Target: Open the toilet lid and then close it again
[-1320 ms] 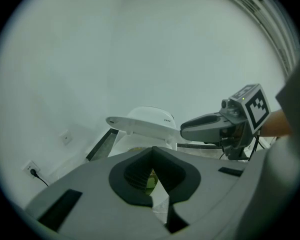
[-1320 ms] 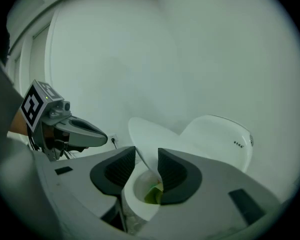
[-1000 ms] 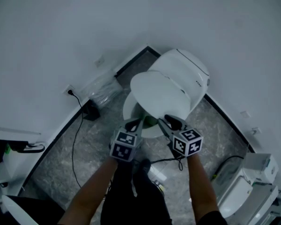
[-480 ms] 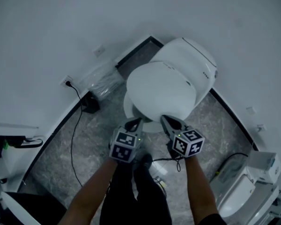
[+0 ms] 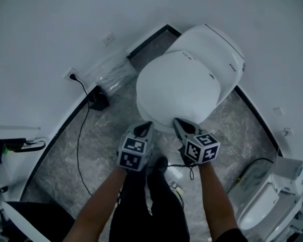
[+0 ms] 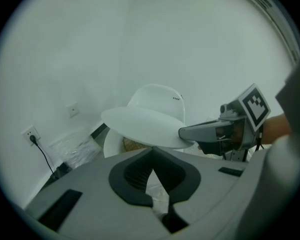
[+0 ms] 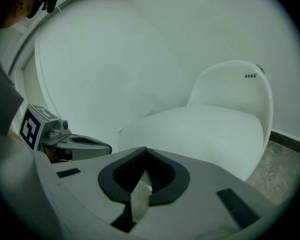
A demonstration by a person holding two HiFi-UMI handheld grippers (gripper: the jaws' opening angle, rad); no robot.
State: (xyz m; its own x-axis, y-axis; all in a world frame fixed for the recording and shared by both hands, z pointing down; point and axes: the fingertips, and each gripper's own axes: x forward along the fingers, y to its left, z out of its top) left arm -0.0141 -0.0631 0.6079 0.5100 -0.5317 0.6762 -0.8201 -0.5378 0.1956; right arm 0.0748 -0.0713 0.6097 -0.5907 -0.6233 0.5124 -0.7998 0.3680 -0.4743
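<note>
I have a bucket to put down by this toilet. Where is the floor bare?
Two bare patches of floor: right of the toilet, along the wall; and left of it, between the black cable and the person's legs. Crowded: the wall corner with the plastic bag and black box.

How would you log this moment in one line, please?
toilet lid: partly raised; left gripper: shut, empty; right gripper: just closed, empty; both: at lid edge

Two toilets — the lidded toilet point(image 5: 182, 89) at twelve o'clock, a second toilet point(image 5: 260, 210) at four. Two grippers, the left gripper point(image 5: 145, 128) and the right gripper point(image 5: 179, 123), at six. One black box point(image 5: 98, 99) and one plastic bag point(image 5: 108, 72) — both at ten.
</note>
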